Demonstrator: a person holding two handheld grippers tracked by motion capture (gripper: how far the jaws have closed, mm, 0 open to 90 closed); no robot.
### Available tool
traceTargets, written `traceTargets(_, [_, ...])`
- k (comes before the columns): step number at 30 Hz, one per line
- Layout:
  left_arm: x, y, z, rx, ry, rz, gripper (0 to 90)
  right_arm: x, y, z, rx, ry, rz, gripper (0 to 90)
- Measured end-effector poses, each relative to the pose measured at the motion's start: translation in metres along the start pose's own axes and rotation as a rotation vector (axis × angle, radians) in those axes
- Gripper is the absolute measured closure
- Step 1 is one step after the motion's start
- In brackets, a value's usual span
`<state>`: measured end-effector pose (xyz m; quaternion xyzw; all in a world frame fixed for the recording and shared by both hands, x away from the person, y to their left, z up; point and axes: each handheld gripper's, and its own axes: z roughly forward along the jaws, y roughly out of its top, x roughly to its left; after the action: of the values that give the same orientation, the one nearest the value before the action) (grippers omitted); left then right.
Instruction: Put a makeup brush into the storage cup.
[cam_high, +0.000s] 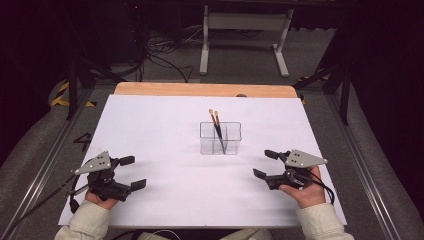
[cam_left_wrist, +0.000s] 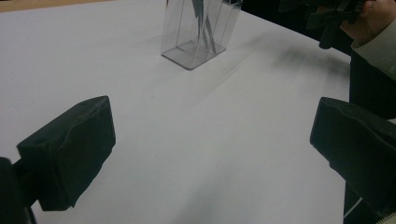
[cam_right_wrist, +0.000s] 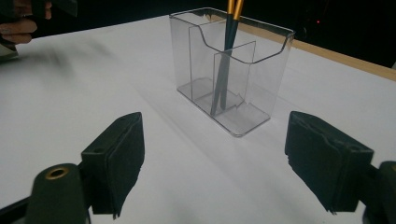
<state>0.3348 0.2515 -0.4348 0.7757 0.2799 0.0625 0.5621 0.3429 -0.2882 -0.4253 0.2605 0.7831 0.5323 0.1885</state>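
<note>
A clear plastic organiser (cam_high: 220, 138) is seen standing upright near the middle of the white table (cam_high: 165, 130), divided into compartments. Two brushes (cam_high: 217, 127) with orange handles are lodged in one compartment, leaning, tips above the rim. The left gripper (cam_high: 131, 172) and right gripper (cam_high: 263, 163) are held well apart from it, jaws spread wide, nothing gripped.
</note>
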Motion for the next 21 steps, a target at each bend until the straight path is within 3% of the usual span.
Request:
traceTargets(10, [0.004,-0.005,0.003,-0.001,0.035,0.013,0.7,0.002,-0.018,0.004,0.000,-0.008,0.039,22.2])
traceTargets(21, [0.006,-0.008,0.009,0.025,0.042,0.026,0.6,0.006,-0.031,0.006,-0.062,-0.029,0.084,23.2])
